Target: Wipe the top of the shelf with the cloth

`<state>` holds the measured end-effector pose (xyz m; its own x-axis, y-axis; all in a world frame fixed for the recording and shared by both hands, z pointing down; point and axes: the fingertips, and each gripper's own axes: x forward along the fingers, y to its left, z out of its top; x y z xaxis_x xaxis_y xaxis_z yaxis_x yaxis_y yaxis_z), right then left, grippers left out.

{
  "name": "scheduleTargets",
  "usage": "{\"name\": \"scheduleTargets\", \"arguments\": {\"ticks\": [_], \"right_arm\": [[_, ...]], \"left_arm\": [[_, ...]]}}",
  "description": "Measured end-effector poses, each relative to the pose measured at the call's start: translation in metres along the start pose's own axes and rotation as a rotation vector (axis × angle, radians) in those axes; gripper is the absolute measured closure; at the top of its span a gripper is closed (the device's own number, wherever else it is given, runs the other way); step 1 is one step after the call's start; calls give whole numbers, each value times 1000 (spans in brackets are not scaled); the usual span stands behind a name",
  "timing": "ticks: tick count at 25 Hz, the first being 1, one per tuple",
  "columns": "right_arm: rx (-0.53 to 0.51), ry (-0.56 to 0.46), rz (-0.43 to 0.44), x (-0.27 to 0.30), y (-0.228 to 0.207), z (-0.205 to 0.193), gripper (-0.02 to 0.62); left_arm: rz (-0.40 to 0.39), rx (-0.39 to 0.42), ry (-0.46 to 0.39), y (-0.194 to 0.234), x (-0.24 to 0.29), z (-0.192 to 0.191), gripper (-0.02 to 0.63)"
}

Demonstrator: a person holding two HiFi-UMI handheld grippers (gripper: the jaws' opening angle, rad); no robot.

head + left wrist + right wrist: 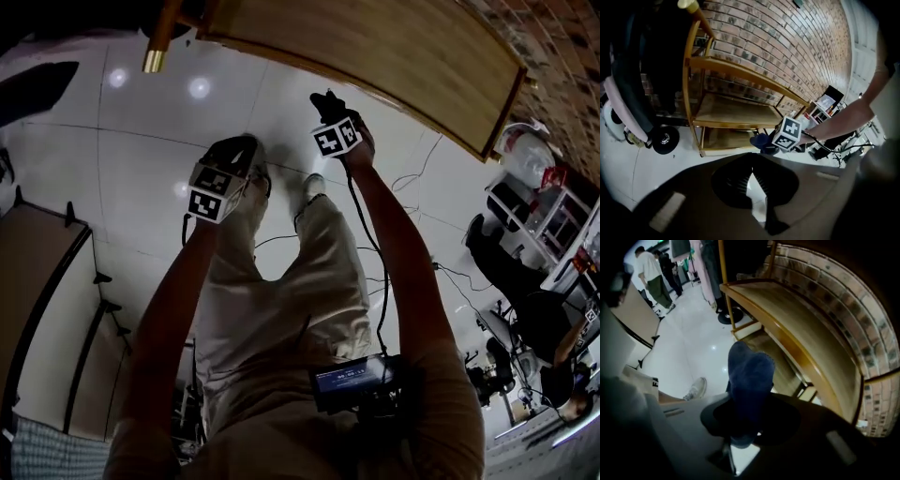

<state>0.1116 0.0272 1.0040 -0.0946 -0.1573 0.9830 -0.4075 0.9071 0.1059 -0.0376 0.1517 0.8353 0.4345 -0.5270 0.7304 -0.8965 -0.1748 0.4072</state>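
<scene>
Right gripper (746, 430): jaws clamped on the blue cloth (750, 373). They bite its lower end, and a fat wad sticks out past the tips. Left gripper (752, 174): jaws together with tips meeting, nothing between them. It's idling beside the right one.

The cloth is in the air over the white floor (234, 103), near the front edge of the wooden shelf (797, 324) but not touching it. The shelf top looks bare in the right gripper view, with a brick wall behind it. In the head view the right gripper (328, 105) sits just short of the shelf's front rail (375, 47). I read that as approach, with no wiping started.

Handling, my read: the cloth is soft, light and limp, so there's no slip risk. It will fold and drag instead of sliding cleanly. The current hold looks usable because enough wad is free to act as the pad. I'd press the wad down flat on the top so fabric takes the contact, not the jaw tips. A pinch nearer the middle would leave less loose end to flop over the rail.
</scene>
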Motion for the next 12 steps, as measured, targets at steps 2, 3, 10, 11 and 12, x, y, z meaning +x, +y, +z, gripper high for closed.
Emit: {"name": "scheduleTargets", "arguments": {"ticks": [2, 3, 10, 11, 12], "right_arm": [[6, -44, 50, 13, 19, 23, 494], [-1, -62, 65, 21, 25, 33, 494], [-100, -143, 88, 119, 50, 107, 495], [-88, -153, 96, 137, 50, 118, 497], [-84, -163, 106, 155, 52, 130, 497]], "left_arm": [[16, -2, -34, 11, 25, 0, 606], [22, 11, -52, 16, 39, 1, 606], [39, 144, -80, 90, 149, -14, 606], [44, 160, -80, 104, 158, -11, 606], [55, 178, -77, 119, 164, -10, 606]]}}
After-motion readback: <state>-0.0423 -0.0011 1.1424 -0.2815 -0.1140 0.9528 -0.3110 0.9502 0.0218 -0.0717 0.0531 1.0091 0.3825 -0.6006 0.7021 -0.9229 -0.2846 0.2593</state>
